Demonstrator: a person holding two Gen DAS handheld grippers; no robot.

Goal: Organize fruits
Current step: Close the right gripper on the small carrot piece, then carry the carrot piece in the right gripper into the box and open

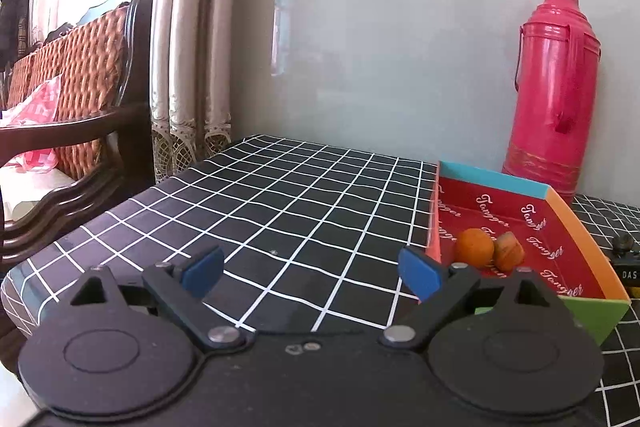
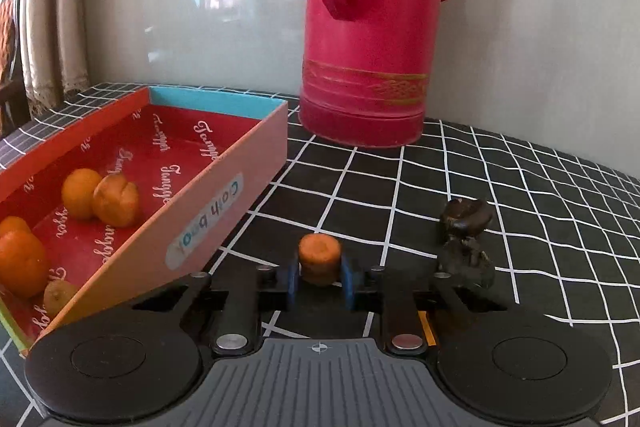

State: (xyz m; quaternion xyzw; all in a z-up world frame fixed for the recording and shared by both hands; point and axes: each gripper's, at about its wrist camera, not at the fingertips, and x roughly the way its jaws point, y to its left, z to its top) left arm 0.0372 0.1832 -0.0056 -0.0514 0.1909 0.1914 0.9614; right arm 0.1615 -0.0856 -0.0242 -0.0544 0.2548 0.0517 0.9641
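My right gripper [image 2: 320, 277] is shut on a small orange fruit [image 2: 320, 255], just right of the red cardboard box [image 2: 240, 163]. The box holds several orange fruits: two side by side [image 2: 100, 199] mid-box and others at its near left end [image 2: 20, 263]. In the left wrist view the same box [image 1: 560, 211] lies to the right with two orange fruits [image 1: 490, 249] in it. My left gripper [image 1: 310, 273] is open and empty above the checked cloth, left of the box.
A tall pink thermos [image 2: 372, 27] stands against the wall behind the box, also in the left wrist view [image 1: 554, 87]. A dark metal object [image 2: 464, 239] sits right of my right gripper. A wooden sofa [image 1: 80, 87] stands beyond the table's left edge.
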